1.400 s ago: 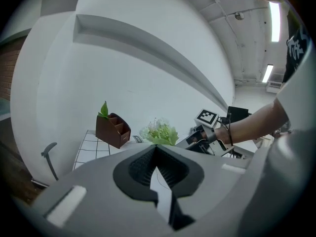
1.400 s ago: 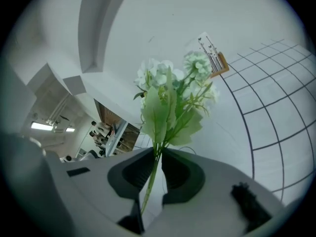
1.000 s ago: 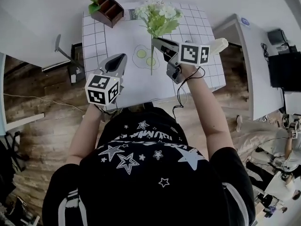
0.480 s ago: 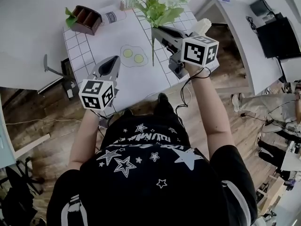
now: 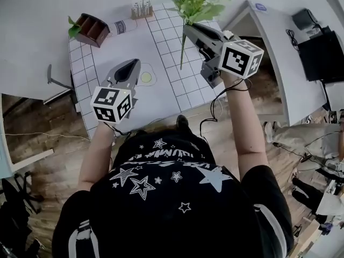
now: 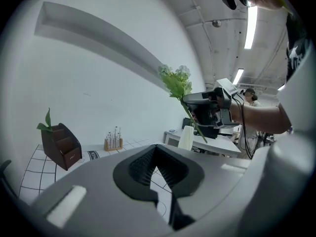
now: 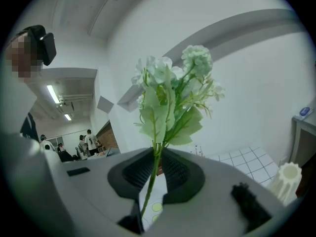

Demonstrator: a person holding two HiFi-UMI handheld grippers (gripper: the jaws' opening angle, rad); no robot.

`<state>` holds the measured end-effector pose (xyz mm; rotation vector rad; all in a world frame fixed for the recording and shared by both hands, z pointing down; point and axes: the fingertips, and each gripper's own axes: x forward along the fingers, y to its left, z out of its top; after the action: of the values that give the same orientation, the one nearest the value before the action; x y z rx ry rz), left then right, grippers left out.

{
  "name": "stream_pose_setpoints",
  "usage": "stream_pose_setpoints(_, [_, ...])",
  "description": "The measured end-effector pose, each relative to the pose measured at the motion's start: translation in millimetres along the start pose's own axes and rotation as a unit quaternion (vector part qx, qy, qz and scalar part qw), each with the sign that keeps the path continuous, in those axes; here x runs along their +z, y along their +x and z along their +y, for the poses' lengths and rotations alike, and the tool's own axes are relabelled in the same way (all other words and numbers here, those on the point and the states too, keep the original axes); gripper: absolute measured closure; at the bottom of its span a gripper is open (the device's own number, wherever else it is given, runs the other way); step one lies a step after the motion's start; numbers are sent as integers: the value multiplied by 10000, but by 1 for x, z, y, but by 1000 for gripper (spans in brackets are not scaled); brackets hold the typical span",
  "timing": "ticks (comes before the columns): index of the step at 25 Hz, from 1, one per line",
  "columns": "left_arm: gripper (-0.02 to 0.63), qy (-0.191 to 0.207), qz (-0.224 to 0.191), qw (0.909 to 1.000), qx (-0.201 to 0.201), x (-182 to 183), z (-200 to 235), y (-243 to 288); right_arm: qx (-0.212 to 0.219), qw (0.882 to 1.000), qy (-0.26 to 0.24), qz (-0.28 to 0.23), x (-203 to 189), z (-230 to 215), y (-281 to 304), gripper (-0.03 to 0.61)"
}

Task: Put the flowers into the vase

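**A:** Right gripper view: why is the right gripper (image 7: 157,172) holding the flowers (image 7: 170,95) upright?

**B:** Its jaws pinch the stem low, so the free end can likely drop into the vase (image 7: 286,181) on its right.

**A:** And the left gripper (image 6: 157,168)?

**B:** Pressed together, empty. The brown organiser (image 5: 88,30) and small rack (image 5: 142,8) stand well apart, and nothing seems to block.

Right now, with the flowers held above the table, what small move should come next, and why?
Probably swing the right claw sideways until the flowers hang over the vase. That claw grips their stem above the table, and the vase stands off to its right.
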<state>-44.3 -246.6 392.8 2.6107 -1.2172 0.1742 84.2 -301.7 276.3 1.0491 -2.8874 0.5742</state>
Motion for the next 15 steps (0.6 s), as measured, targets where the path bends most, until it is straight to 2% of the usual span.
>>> stream_pose_setpoints(4, [604,-21,-24,9997,250,7,-16,22,326,9993,7,-204,26,-19,-14,523])
stream_pose_setpoints(7, [604,-22,-32,9996,282,9,-38,43,516,9982,-22,-306,43,-36,-30,523])
stream_pose_setpoints(15, [604,441,91,9972,595,12,-94,103,943,9936,-198,-586,73,-83,-76,523])
